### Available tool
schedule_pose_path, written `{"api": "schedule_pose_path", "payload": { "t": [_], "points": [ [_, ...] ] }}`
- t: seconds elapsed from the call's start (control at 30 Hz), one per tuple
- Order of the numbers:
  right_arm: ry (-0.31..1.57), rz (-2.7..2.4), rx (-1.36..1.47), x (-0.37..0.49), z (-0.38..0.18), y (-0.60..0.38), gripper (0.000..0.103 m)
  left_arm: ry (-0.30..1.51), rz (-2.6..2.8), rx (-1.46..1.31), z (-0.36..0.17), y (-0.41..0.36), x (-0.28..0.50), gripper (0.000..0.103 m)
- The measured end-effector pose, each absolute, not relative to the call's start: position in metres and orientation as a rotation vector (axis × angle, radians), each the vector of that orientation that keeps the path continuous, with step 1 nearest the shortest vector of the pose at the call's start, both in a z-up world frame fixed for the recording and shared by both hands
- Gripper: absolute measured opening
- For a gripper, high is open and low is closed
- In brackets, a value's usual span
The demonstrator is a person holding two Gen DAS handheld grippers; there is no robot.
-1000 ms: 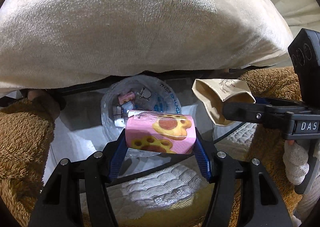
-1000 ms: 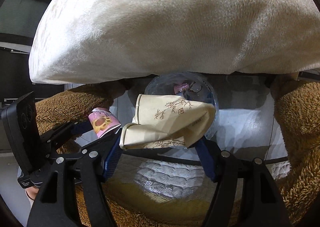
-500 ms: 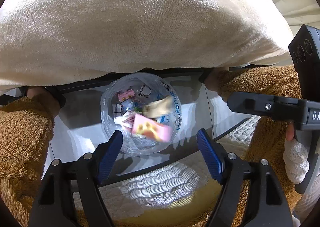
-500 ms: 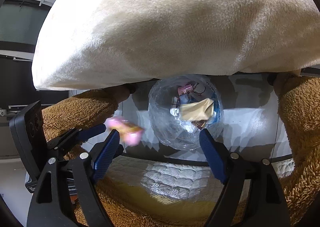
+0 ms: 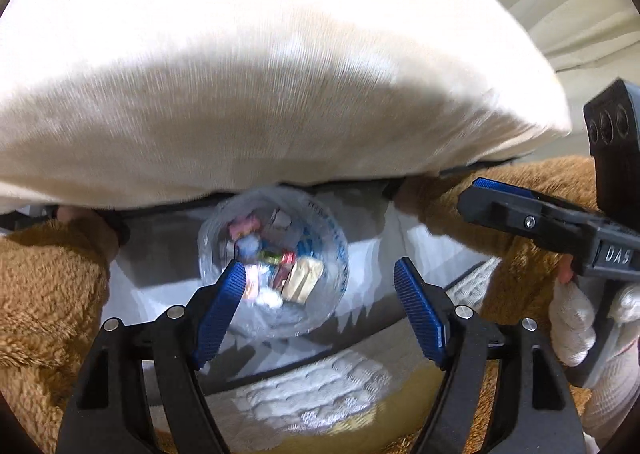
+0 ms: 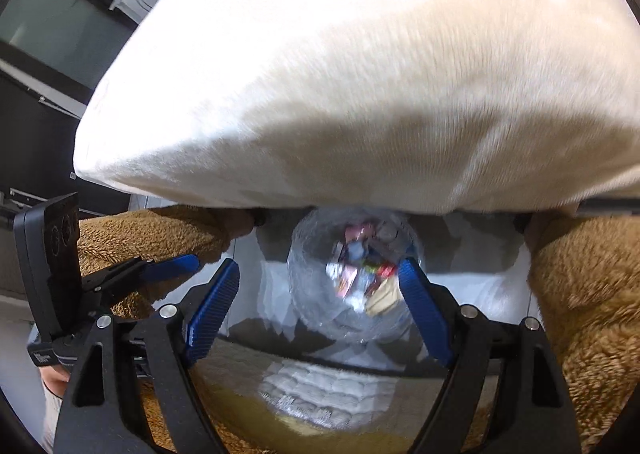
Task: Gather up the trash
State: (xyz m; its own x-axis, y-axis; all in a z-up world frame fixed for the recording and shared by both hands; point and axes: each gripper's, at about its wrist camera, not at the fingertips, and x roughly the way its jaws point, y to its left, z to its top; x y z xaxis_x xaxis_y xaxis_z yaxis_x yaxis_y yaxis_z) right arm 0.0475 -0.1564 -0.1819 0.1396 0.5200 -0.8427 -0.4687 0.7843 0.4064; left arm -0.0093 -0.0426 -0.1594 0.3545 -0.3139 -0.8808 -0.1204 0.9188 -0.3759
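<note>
Left wrist view: left gripper is seen at lower centre, blue pads spread apart, nothing clamped between them. A clear plastic trash bag sits mid-frame just beyond the fingertips, mouth facing the camera. Trash is seen inside it: a pink wrapper near the top, a beige paper wrapper lower right, other small coloured bits too blurred to name. A large cream pillow fills the upper half of the frame, its lower edge overlapping the top of the bag. Brown fleece sleeves are seen at left and right edges. The right gripper enters from the right edge, held by a white-gloved hand. White quilted bedding is visible at the bottom.

Right wrist view: right gripper at lower centre, fingers apart, nothing between the pads. The same bag lies mid-frame between the fingertips in the picture, its right side partly covered by the right pad; contents blurred. The pillow covers the upper frame. The left gripper is seen at left, fingers open. Fleece sleeve at right, bedding at the bottom.
</note>
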Motion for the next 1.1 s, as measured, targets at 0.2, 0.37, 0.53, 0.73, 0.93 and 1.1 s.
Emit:
{"api": "schedule_pose_path", "payload": {
  "t": [0.2,0.37,0.53,0.73,0.93,1.1],
  "points": [
    [1.02,0.707,0.04,0.037,-0.15,-0.173,0.081,1.047,-0.131,-0.394,-0.128,-0.037,-0.015,0.075],
    [0.89,0.681,0.064,0.035,-0.133,-0.19,0.081,0.91,-0.116,-0.347,-0.099,-0.037,-0.022,0.075],
    [0.785,0.651,0.06,0.034,-0.119,-0.205,0.081,0.795,-0.094,-0.294,-0.078,-0.037,-0.029,0.075],
    [0.673,0.632,0.021,0.024,-0.105,-0.21,0.081,0.699,-0.074,-0.249,-0.059,-0.04,-0.036,0.075],
    [0.556,0.623,-0.046,0.008,-0.095,-0.206,0.087,0.636,-0.066,-0.212,-0.047,-0.043,-0.046,0.081],
    [0.448,0.624,-0.104,-0.003,-0.089,-0.202,0.099,0.564,-0.033,-0.181,-0.039,-0.045,-0.051,0.097]
  ]
}}
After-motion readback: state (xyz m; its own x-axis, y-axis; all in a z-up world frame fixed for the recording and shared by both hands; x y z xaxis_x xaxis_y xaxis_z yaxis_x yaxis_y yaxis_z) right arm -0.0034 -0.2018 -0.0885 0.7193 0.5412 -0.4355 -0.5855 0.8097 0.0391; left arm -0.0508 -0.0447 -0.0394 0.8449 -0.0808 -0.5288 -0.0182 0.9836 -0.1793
